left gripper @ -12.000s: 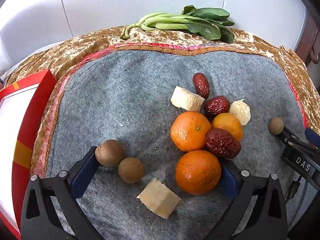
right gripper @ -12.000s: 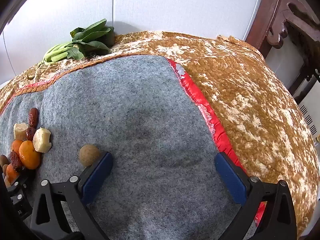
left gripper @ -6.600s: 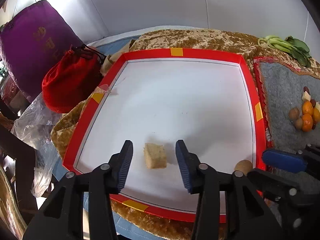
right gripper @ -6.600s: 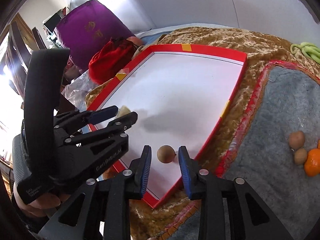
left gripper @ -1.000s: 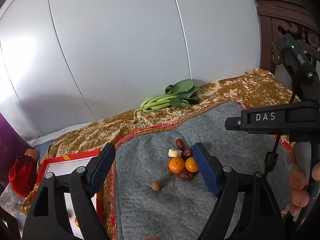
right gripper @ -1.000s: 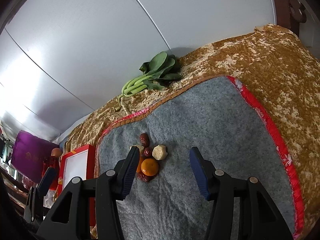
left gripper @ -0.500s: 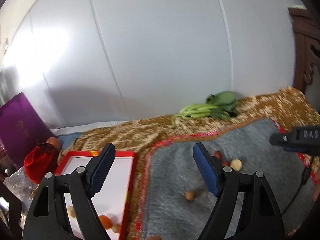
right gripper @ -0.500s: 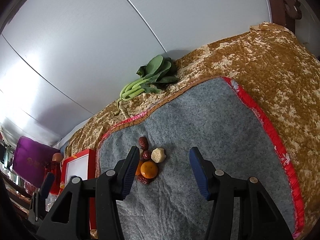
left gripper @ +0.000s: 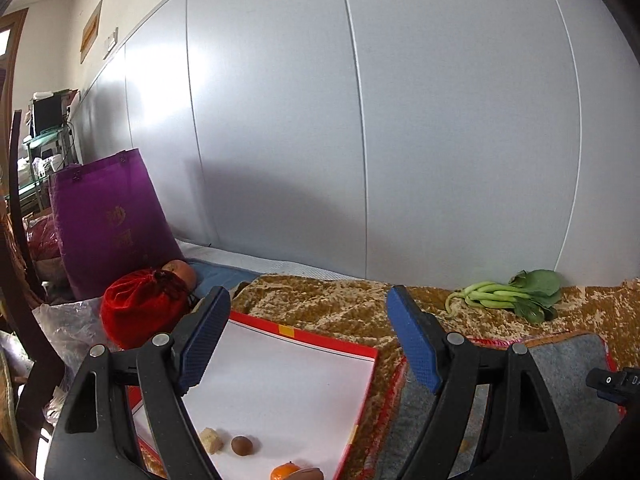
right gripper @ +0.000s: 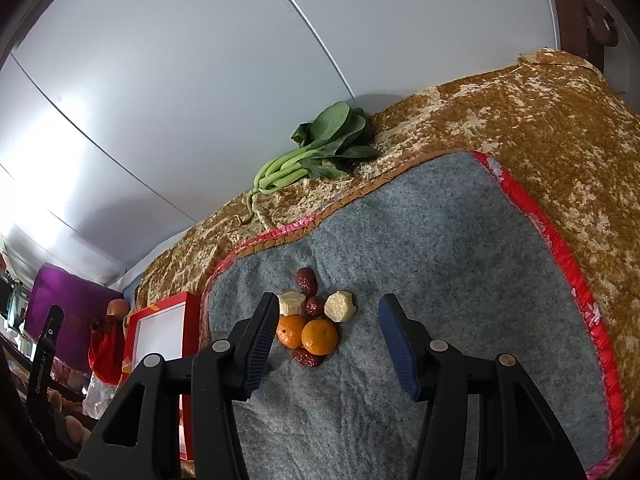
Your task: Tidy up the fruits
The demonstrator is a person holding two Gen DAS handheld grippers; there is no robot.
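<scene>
Both grippers hang empty, jaws wide: the left gripper (left gripper: 308, 344) above the red-rimmed tray (left gripper: 304, 330), the right gripper (right gripper: 328, 338) over the mandarins (right gripper: 319, 337) on the grey felt mat (right gripper: 460, 264).

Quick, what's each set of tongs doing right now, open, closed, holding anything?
Left tongs: open, holding nothing, above the red-rimmed tray.
Right tongs: open, holding nothing, above the grey mat.

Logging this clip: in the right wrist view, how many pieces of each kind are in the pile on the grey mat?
red dates: 3
oranges: 2
pale chunks: 2
Total: 7
</scene>
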